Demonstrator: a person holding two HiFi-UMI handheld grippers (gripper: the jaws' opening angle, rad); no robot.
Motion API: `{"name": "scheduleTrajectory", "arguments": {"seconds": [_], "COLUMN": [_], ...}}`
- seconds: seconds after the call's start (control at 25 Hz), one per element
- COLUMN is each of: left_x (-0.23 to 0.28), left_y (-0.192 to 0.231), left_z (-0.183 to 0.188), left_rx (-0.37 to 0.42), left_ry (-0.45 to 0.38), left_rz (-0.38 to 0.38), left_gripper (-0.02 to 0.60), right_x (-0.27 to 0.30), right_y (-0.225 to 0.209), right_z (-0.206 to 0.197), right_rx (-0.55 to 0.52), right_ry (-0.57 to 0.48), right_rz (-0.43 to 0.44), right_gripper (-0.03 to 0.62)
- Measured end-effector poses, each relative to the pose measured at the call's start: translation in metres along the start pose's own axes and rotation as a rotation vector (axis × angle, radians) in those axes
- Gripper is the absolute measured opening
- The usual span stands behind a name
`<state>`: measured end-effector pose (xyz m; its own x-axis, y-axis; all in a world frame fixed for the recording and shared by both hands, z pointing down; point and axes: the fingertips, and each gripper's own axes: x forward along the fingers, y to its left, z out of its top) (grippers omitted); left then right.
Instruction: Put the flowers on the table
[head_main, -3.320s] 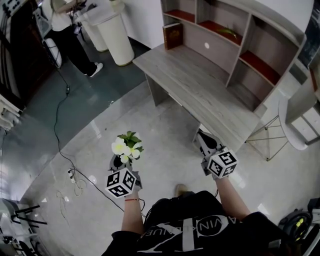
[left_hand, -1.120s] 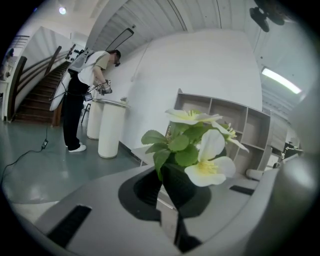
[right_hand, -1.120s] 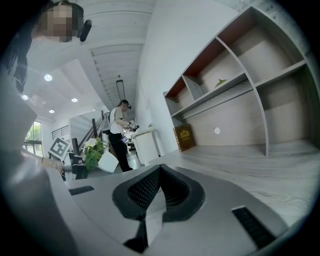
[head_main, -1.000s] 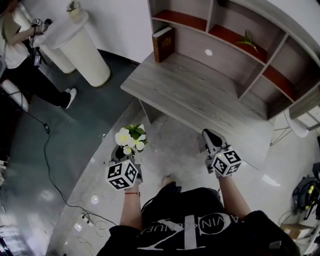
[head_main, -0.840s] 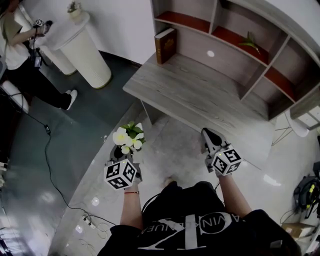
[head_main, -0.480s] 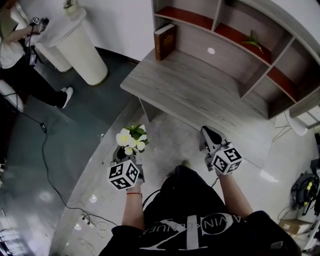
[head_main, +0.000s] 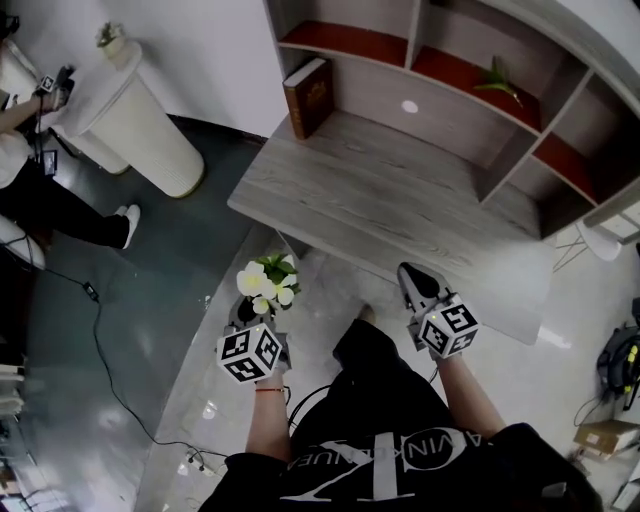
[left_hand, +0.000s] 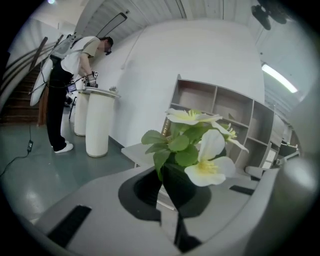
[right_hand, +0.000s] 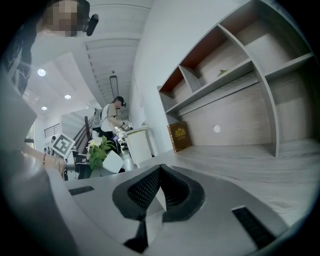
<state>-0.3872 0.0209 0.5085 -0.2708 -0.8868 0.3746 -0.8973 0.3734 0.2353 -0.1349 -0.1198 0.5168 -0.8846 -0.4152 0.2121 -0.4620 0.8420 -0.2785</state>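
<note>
Item 1, flowers (head_main: 267, 285): white blooms w/ green leaves, dark base clamped in L gripper (head_main: 247, 318), held over floor just short of table (head_main: 380, 200), not yet on it. Item 2, R gripper (head_main: 418, 288): jaws closed together, nothing btwn them, near table's front edge. Change vs 3.3 s ago: table edge now much nearer both grippers, so approach looks approx done; est. next = lift flowers over edge, set on bare top.
</note>
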Motion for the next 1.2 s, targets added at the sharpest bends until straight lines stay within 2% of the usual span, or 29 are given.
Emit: {"name": "scheduleTrajectory", "arguments": {"seconds": [0.24,0.48,1.2], "left_x": [0.059,0.101,0.205], "left_y": [-0.018,-0.022,-0.06], "left_z": [0.015,0.018,0.035], "left_rx": [0.037,0.051,0.085], "left_ry": [0.039,0.079,0.154], "left_rz": [-0.08,-0.121,-0.227], "left_gripper": [0.011,0.011,0.011], "right_x": [0.024,0.044,0.089], "right_y": [-0.031,-0.051,-0.1], "right_z": [0.007,0.006,0.026], "right_rx": [0.02,0.048,0.067], "right_ry": [-0.003,0.011,0.023], "right_rz": [-0.05,-0.083,-0.103], "right_gripper": [0.009,0.009,0.009]}}
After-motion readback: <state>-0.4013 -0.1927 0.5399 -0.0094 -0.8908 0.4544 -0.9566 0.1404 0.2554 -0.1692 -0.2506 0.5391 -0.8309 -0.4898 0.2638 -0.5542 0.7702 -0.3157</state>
